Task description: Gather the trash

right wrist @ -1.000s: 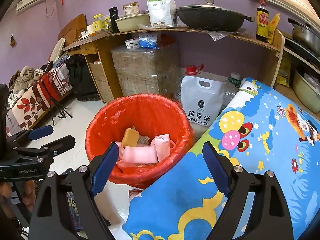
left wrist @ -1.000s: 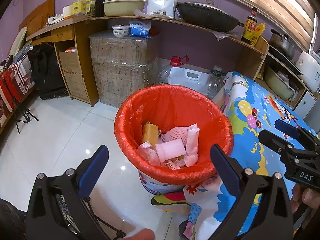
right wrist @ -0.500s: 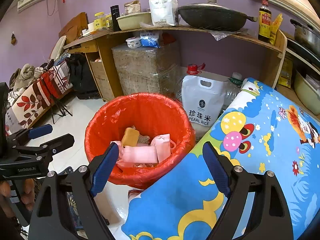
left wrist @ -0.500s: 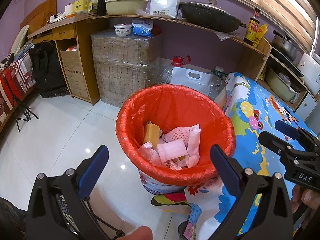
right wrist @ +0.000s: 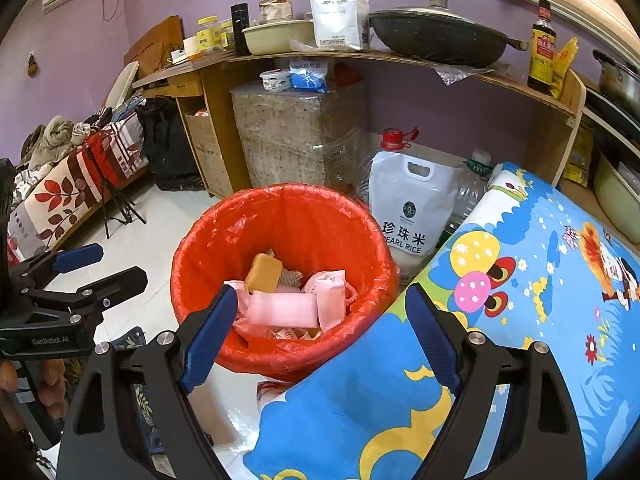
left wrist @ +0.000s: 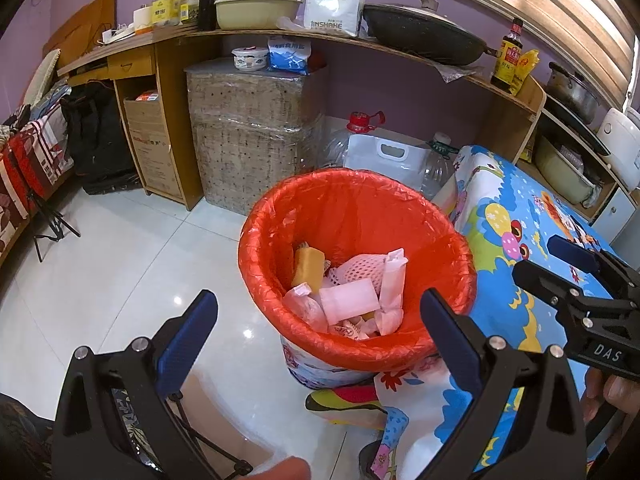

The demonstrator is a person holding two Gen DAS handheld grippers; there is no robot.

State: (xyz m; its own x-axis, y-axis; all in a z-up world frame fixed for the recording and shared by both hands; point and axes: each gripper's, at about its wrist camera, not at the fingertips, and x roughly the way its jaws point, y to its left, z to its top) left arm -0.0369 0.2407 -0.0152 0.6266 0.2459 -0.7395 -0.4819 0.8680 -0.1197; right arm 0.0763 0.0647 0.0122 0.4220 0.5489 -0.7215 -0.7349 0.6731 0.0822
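At the far left of the left wrist view a white tiled floor (left wrist: 112,248) runs back to a wooden desk (left wrist: 160,92) along the purple wall; the left gripper (left wrist: 318,334) hangs above that floor with its blue-padded jaws spread wide and nothing between them. Ahead of it and a little to its right stands the bin (left wrist: 356,340), lined with a red bag (left wrist: 352,204), its mouth facing up toward both cameras. The trash lies in the bottom of the bin, below and beyond the fingertips, touching neither gripper: a tan sponge-like block (left wrist: 308,270) at the left, tilted with its long axis running from near to far; a pink wrapper (left wrist: 349,300) in the middle lying crosswise; a pink foam net (left wrist: 362,268) behind it; and a folded white-pink packet (left wrist: 393,284) at the right, standing nearly on end, though which pieces rest on which is hard to tell in the heap. Just right of the bin is a table under a blue cartoon cloth (left wrist: 520,216), its edge touching the bag's rim. The right gripper (right wrist: 318,338) hovers over that rim and cloth edge, jaws likewise parted and empty, with the bag of pearl rice (right wrist: 408,204) behind the bin
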